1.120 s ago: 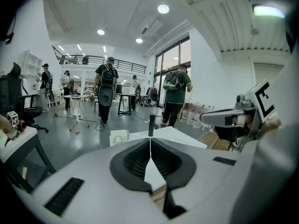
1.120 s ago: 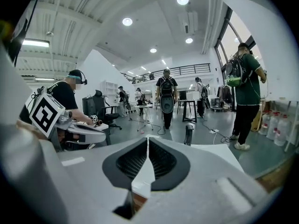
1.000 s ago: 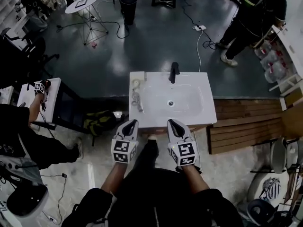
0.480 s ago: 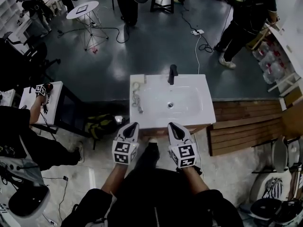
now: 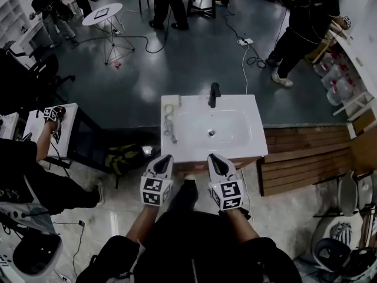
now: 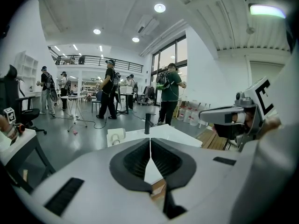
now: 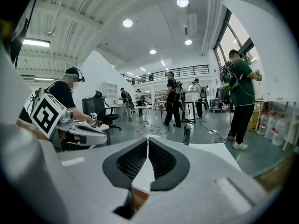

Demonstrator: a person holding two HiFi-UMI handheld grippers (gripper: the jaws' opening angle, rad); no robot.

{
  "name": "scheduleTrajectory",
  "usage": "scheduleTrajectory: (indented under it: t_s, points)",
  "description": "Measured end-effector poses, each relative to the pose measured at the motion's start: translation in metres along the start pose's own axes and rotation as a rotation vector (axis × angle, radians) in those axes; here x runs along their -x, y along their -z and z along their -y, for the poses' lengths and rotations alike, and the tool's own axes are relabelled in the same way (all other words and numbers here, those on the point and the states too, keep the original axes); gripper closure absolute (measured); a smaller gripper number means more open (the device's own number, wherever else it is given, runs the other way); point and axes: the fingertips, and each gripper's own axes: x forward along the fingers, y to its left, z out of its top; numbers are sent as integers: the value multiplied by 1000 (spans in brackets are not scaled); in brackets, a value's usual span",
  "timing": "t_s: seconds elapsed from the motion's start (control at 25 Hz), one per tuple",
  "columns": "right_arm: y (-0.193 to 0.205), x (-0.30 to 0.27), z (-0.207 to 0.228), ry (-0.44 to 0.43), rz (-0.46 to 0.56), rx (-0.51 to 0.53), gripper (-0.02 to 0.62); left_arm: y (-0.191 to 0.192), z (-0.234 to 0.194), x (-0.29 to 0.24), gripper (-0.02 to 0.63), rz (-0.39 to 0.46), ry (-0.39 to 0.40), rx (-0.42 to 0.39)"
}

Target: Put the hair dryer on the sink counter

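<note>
The white two-jaw left gripper [image 5: 165,157] and right gripper [image 5: 213,157] are both closed narrow and empty, before the white ceramic sink counter [image 5: 258,140]. A pale corded object [image 5: 170,122], perhaps the hair dryer, lies on its left edge. The placing looks finished; next, only drawing back

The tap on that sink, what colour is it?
The tap is black, against the white sink; the head view shows it best.

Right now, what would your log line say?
left hand-held gripper: shut, empty | right hand-held gripper: shut, empty | both near sink counter front edge
</note>
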Motion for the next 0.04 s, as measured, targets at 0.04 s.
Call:
scheduleTrajectory:
  t_s: [0.04]
  points:
    - [0, 0, 1, 0, -1, 0, 591, 1, 0, -1, 591, -4, 1, 2]
